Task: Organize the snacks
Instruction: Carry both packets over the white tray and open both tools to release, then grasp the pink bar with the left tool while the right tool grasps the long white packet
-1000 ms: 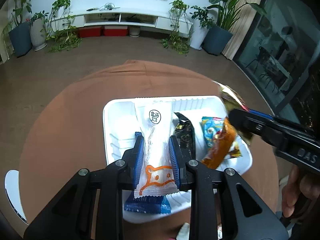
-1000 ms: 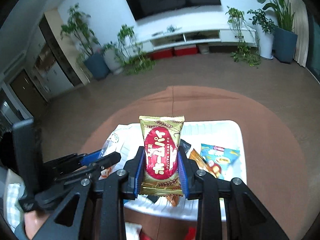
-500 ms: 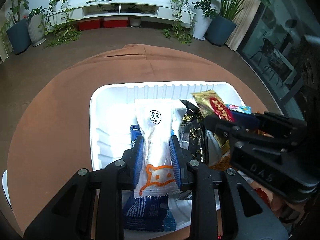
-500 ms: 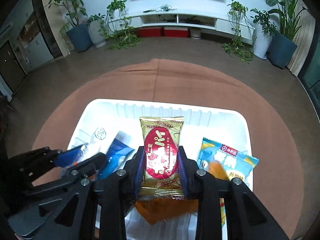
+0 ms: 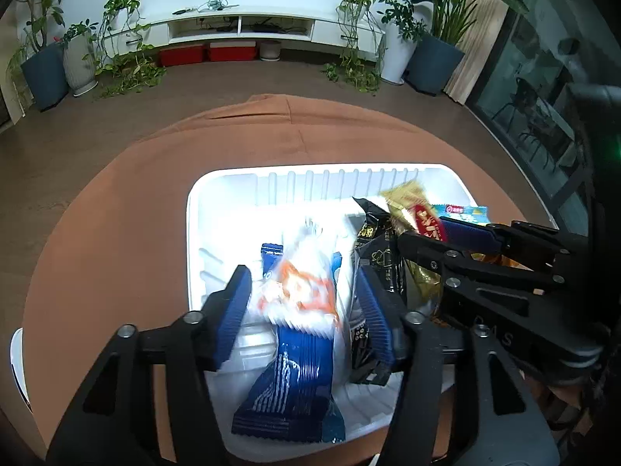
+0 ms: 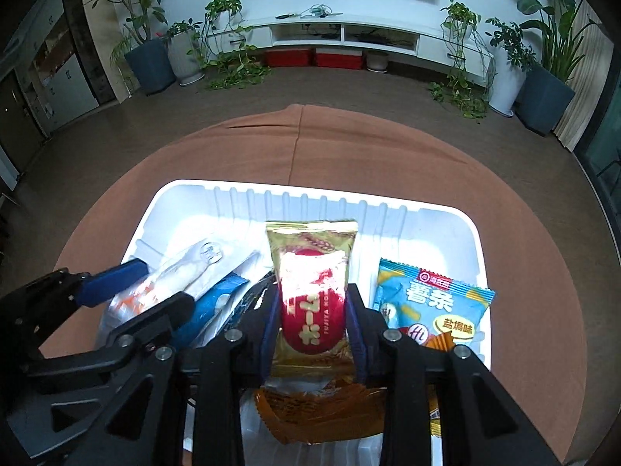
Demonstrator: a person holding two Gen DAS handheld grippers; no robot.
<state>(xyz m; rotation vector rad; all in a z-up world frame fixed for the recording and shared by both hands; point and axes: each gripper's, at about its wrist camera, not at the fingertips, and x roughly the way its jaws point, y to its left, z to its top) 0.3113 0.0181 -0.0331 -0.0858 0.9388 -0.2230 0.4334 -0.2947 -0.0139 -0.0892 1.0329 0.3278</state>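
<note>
A white tray (image 5: 388,174) sits on the round brown table and holds several snack packs. My left gripper (image 5: 304,303) is open over the tray's left part. A white pack with an orange print (image 5: 299,283) lies blurred between its jaws, on a blue pack (image 5: 291,380). My right gripper (image 6: 312,310) is shut on a gold and red pie pack (image 6: 314,295) over the tray's middle. The right gripper shows in the left wrist view (image 5: 427,240), beside a black pack (image 5: 378,256). The left gripper shows in the right wrist view (image 6: 155,291).
A light blue chips pack (image 6: 431,299) lies in the tray's right part, with an orange pack (image 6: 318,411) under my right gripper. A white object (image 5: 17,369) pokes out at the table's left edge. Plants and a TV unit stand across the floor.
My left gripper has opened and let the white pack drop onto the blue pack. My right gripper has come lower over the tray with the pie pack held.
</note>
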